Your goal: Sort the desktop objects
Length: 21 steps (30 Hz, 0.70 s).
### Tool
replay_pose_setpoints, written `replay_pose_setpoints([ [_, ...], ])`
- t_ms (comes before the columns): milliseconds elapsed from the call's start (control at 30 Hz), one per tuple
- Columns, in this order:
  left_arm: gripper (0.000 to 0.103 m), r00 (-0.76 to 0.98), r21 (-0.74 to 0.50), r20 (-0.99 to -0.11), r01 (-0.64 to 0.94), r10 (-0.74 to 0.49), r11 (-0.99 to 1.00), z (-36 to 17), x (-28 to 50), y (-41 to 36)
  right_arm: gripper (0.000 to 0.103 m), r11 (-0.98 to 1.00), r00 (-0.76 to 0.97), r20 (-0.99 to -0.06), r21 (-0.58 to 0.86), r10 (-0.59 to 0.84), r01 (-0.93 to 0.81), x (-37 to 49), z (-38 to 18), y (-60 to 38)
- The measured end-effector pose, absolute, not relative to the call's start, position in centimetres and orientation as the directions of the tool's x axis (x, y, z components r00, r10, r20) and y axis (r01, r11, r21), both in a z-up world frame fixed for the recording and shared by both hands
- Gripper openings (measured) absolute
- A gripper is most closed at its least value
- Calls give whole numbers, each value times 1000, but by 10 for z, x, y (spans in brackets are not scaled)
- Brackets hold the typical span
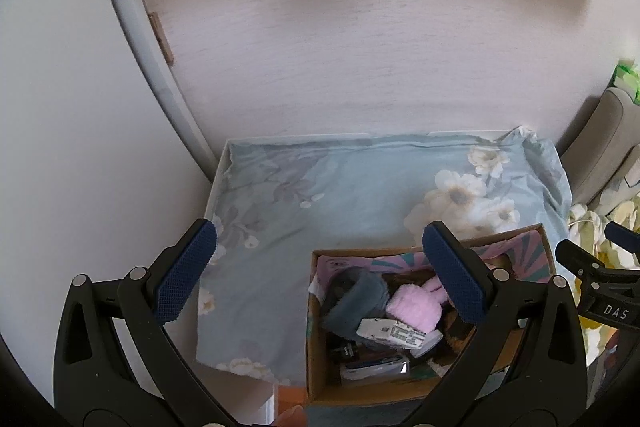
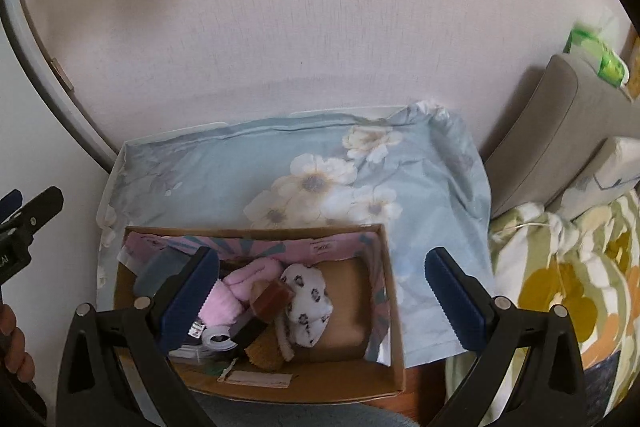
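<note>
On the floral cloth [image 2: 248,163], a cardboard box [image 2: 394,291] holds jumbled items.

A home bedroom, pale blue floral cloth [image 2: 248,167] draped over a white tabletop, grey padded headboard [image 2: 560,123], yellow-flowered bedding [image 2: 568,267], brown cardboard box [image 2: 394,307] of socks and oddments

We see the right gripper [image 2: 320,291], jaws spread wide, above a cardboard box [image 2: 394,311] on a floral cloth [image 2: 224,171]. Inside lie a pink fluffy item [image 2: 240,291], a spotted white sock [image 2: 308,307] and a brown block [image 2: 274,297]. The left gripper [image 2: 24,223] shows at far left.
</note>
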<state>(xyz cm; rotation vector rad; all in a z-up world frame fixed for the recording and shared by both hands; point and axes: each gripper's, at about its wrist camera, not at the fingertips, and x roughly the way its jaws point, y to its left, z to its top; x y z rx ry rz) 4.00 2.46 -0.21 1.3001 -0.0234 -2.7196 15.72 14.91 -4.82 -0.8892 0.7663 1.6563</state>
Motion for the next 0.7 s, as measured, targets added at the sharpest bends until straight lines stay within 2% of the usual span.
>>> replay_pose_setpoints([
  [700, 103, -599, 50, -794, 105, -103, -993, -11, 35, 22, 103, -255, -152, -857, 25, 492, -967, 148, -50, 152],
])
